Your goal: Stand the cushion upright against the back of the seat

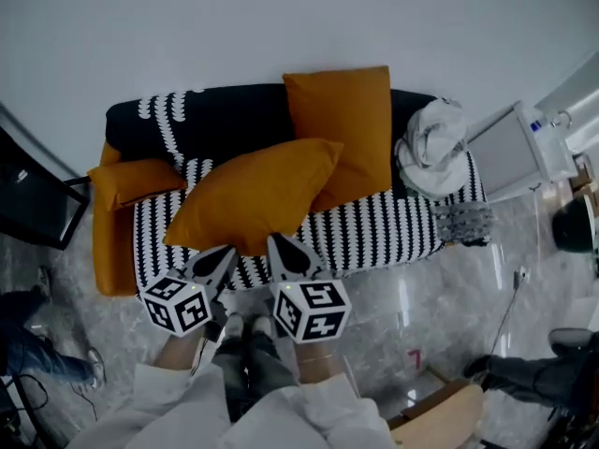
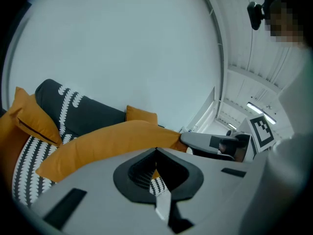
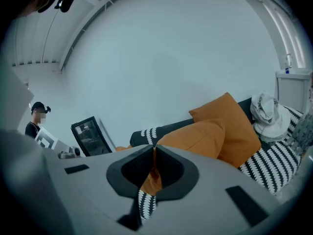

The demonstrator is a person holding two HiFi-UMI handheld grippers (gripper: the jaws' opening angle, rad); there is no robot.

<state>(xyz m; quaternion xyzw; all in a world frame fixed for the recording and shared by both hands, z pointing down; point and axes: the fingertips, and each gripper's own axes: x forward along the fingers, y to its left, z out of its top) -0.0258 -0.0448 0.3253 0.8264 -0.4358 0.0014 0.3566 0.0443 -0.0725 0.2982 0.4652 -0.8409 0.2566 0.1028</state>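
Observation:
A large orange cushion [image 1: 253, 193] lies tilted over the striped seat of the sofa [image 1: 374, 232], its near edge raised off the seat. My left gripper [image 1: 225, 253] is shut on that edge at the left, my right gripper [image 1: 281, 246] on it at the right. In the left gripper view the cushion [image 2: 107, 141] stretches beyond the closed left gripper [image 2: 156, 151]. In the right gripper view orange fabric of the cushion [image 3: 195, 137] sits pinched in the right gripper [image 3: 154, 148]. The dark backrest [image 1: 225, 115] lies behind the cushion.
A second orange cushion [image 1: 348, 129] stands upright against the backrest. A smaller orange cushion [image 1: 136, 181] rests on the left arm. A white cloth bundle [image 1: 432, 143] sits at the sofa's right end, beside a white cabinet [image 1: 515, 148]. A black screen [image 1: 28, 195] stands left.

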